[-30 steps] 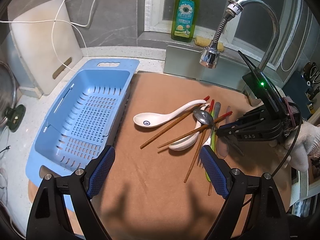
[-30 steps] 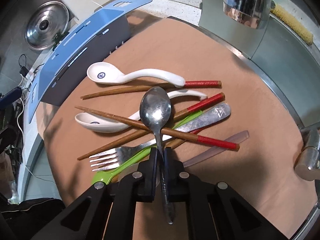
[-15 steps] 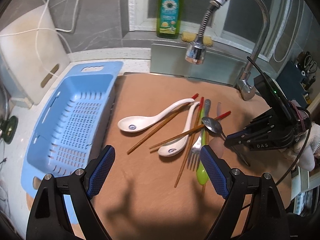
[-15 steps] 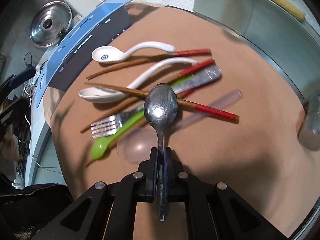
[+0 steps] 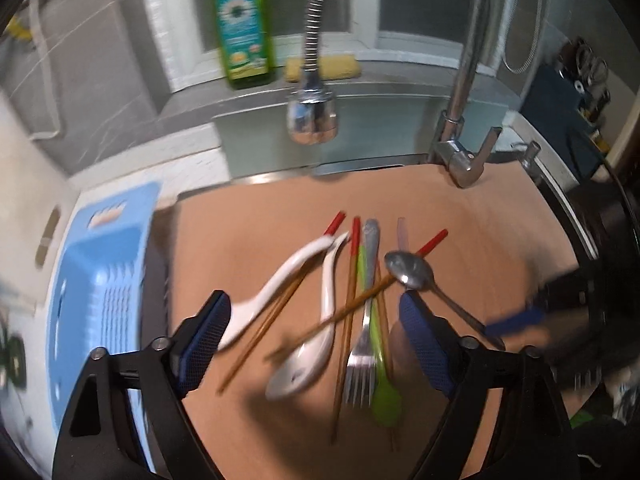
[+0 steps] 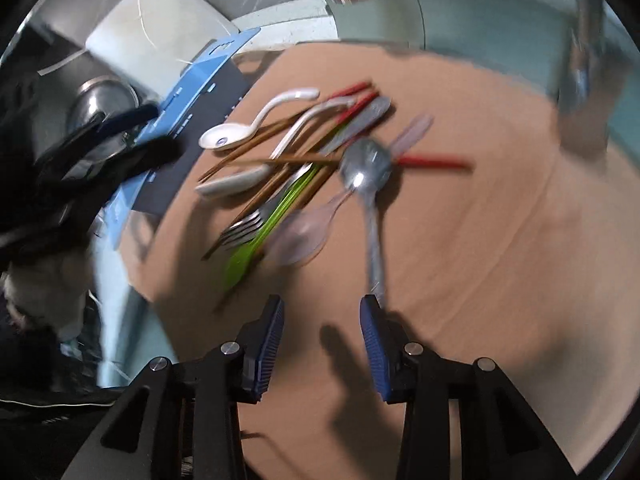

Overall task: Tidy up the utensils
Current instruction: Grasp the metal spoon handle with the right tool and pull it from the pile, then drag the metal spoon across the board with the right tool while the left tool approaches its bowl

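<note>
A pile of utensils lies on the brown mat (image 5: 500, 240): two white ceramic spoons (image 5: 280, 288), red-tipped chopsticks (image 5: 352, 280), a fork (image 5: 362, 372), a green spoon (image 5: 384, 392) and a clear plastic spoon (image 6: 304, 236). The metal spoon (image 6: 366, 168) rests with its bowl on a chopstick. Its handle runs down to the tip of one of my right gripper's fingers. My right gripper (image 6: 322, 308) is opening, with nothing between its pads. My left gripper (image 5: 314, 332) hangs wide over the white spoons and chopsticks, closing slightly, pads clear of them.
A blue perforated basket (image 5: 100, 280) stands left of the mat. A faucet head (image 5: 312, 108) hangs over the mat's far edge, its base at the back right. A green soap bottle (image 5: 242, 28) and a yellow sponge (image 5: 332, 68) sit on the sill. Both views are motion-blurred.
My right gripper has let go of the metal spoon, which now lies on the mat and pile. My left gripper has moved right, from beside the basket to over the utensils.
</note>
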Available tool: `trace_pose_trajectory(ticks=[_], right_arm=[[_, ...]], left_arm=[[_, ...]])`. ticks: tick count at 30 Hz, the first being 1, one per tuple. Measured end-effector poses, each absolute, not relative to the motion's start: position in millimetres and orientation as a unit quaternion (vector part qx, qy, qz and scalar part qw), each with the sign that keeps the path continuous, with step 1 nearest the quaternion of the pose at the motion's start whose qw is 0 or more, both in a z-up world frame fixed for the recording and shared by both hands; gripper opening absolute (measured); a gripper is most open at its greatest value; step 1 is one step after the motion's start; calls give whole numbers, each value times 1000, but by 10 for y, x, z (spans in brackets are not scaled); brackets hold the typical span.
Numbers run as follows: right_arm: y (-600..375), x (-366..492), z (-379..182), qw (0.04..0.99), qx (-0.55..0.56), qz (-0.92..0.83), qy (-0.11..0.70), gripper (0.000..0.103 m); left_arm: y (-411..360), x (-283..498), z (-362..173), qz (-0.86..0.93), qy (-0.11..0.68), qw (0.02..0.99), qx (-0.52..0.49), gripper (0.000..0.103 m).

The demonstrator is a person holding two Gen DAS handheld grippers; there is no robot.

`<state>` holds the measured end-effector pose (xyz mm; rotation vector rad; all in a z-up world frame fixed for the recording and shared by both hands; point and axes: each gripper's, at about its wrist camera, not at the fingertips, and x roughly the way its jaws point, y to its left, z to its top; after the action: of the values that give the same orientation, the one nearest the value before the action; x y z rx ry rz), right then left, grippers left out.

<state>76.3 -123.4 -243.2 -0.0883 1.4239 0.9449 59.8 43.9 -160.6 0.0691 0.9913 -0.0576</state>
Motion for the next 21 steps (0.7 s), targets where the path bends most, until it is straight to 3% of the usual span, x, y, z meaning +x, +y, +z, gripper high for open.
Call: trace_pose_trajectory(ticks=[12, 21], right_arm=[[-1756, 1005, -2558, 713, 3, 306, 630, 31], [-1646, 1296, -2216, 750, 2, 303, 587, 34]], left_arm=[[96, 1075, -1663, -87, 486, 865, 85, 75], [109, 1032, -1612, -87, 485, 868, 66, 75]])
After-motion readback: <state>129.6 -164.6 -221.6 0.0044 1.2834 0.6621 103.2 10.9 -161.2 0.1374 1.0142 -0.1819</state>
